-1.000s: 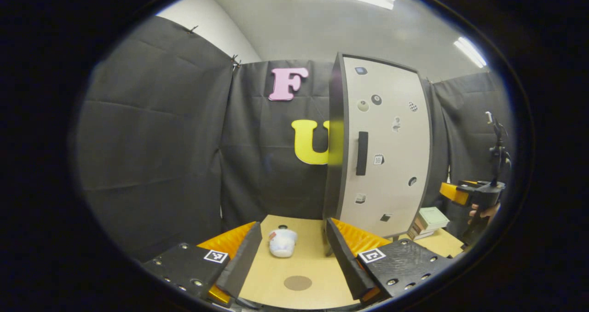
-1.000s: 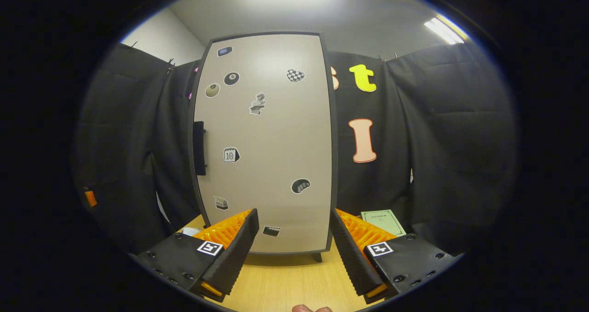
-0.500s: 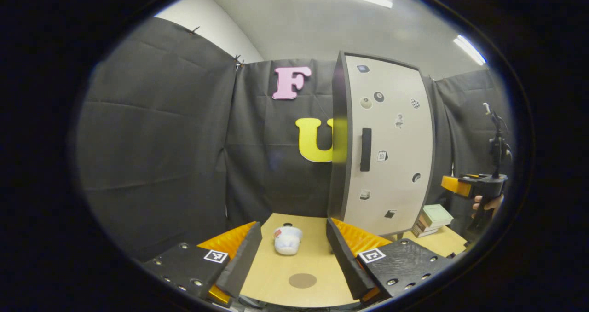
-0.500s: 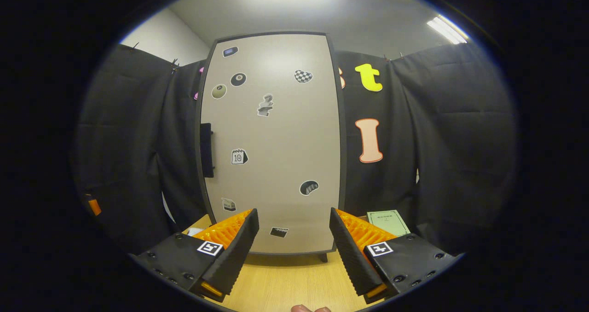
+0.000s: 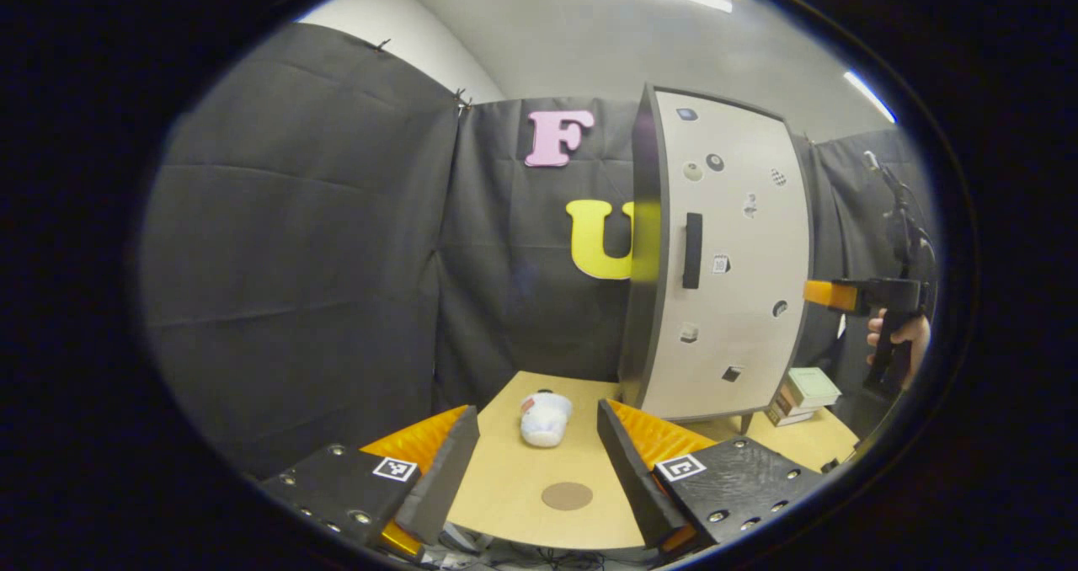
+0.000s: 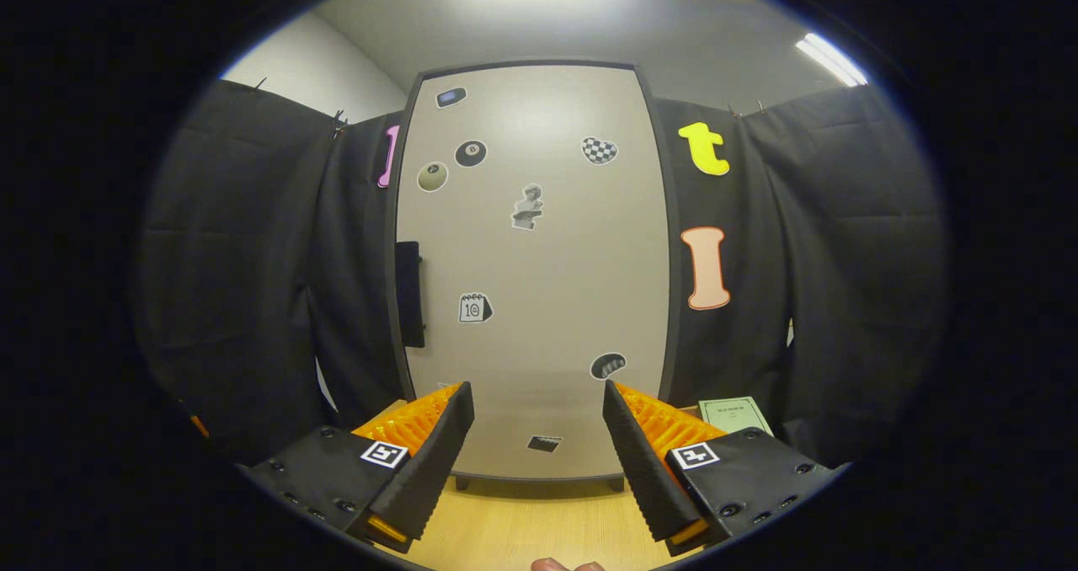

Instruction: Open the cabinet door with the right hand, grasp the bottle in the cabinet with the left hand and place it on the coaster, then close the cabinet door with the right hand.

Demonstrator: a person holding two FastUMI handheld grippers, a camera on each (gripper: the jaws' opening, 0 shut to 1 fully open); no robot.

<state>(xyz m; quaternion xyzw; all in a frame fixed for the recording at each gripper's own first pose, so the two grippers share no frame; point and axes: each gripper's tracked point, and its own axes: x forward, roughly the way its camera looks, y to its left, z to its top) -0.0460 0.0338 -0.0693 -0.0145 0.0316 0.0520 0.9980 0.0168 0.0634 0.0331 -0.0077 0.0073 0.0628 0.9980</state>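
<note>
Left gripper view: cabinet shut, both tongs apart and empty

Left gripper view, left tongs (image 5: 532, 478) spread wide, nothing between them, hovering over near edge of light wooden bench (image 5: 514, 487). Round brown coaster (image 5: 567, 496) flat on bench near its front edge, between the two fingers in frame. Small white bottle-like object (image 5: 545, 418) lying on its side further back, near bench's far edge, apart from coaster; can't tell if it is the task bottle. Tall beige cabinet with dark frame (image 5: 720, 259) stands at right rear of bench, door closed, black vertical handle (image 5: 691, 250) at door's left edge, small stickers on front. Stack of books (image 5: 804, 386) at bench's right rear corner, just beside cabinet. Other gripper (image 5: 855, 293) seen far right, held by a hand (image 5: 899, 335), off the cabinet's right side, not touching it.

Right gripper view, right tongs (image 6: 539, 461) also spread apart, empty, facing cabinet door (image 6: 539, 259) straight on, above bench. Handle (image 6: 409, 294) left of the tongs, untouched. Green booklet (image 6: 733, 413) right of cabinet.
</note>
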